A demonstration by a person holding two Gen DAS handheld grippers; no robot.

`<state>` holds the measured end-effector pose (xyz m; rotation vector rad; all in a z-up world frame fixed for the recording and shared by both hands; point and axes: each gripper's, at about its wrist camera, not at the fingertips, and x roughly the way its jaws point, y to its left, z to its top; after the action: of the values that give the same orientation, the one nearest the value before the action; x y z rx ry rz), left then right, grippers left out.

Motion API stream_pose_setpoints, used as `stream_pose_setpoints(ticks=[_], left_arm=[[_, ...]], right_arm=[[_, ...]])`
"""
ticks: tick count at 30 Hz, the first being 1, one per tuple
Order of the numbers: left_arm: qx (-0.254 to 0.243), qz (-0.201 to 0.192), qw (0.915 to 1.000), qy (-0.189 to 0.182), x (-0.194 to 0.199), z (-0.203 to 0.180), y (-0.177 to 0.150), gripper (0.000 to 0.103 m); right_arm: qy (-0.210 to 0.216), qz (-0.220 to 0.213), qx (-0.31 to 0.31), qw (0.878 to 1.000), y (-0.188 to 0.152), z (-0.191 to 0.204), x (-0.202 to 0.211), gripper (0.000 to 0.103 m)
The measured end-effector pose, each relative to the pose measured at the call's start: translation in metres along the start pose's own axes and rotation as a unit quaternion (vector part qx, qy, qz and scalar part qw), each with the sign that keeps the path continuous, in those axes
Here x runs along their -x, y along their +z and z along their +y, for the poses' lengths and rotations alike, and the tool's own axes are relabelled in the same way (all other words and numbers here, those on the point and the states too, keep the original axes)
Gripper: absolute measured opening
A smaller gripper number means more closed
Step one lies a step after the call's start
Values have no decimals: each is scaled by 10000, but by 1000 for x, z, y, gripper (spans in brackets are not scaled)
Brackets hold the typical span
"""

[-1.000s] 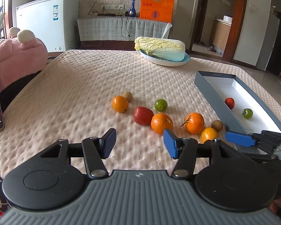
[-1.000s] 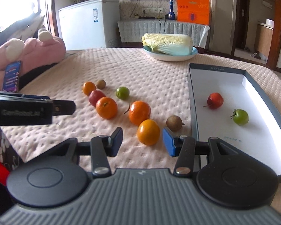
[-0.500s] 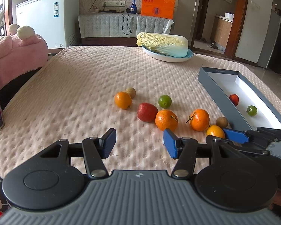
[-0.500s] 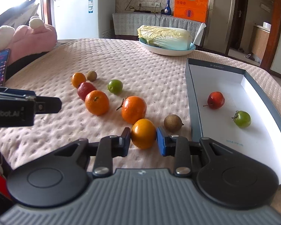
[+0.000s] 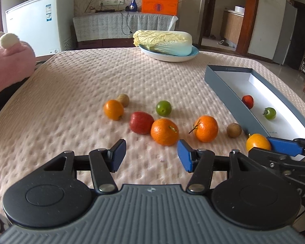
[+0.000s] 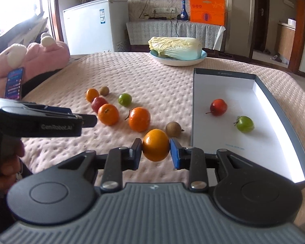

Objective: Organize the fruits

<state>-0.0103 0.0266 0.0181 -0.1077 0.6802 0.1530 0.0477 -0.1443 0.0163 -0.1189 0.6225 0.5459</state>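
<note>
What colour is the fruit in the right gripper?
Yellow-orange fruit, clamped in the right gripper; clearest in the right wrist view.

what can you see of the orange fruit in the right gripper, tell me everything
The orange fruit is round, smooth and glossy, deep yellow-orange, with no stem or leaf showing. The right gripper is shut on it, a blue pad pressed against each side. It sits just in front of a small brown fruit and left of the box's near corner. Whether it touches the pink quilted cloth below cannot be told. From the left wrist view only its top shows.
</note>
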Motion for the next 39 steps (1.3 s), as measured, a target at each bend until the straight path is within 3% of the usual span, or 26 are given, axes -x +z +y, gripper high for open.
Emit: stream_pose_setpoints(ticks=[8, 15, 22, 26, 31, 39], left_arm=[[-117, 22, 9999, -87, -13, -12, 1, 62], [193, 69, 9996, -208, -28, -13, 4, 60], [375, 158, 9991, -127, -42, -15, 5, 44], [531, 227, 9982, -149, -49, -10, 7, 43], [384, 179, 9991, -62, -51, -13, 7, 38], [387, 109, 9992, -74, -35, -12, 10, 36]], right_arm=[[115, -110, -82, 9998, 3, -6, 7, 33], [161, -211, -104, 9996, 5, -9, 11, 33], [161, -209, -163, 9995, 5, -13, 10, 33], [153, -194, -195, 9995, 5, -15, 10, 33], [162, -204, -170, 9995, 6, -15, 9, 33], [193, -221, -145, 9995, 6, -14, 10, 33]])
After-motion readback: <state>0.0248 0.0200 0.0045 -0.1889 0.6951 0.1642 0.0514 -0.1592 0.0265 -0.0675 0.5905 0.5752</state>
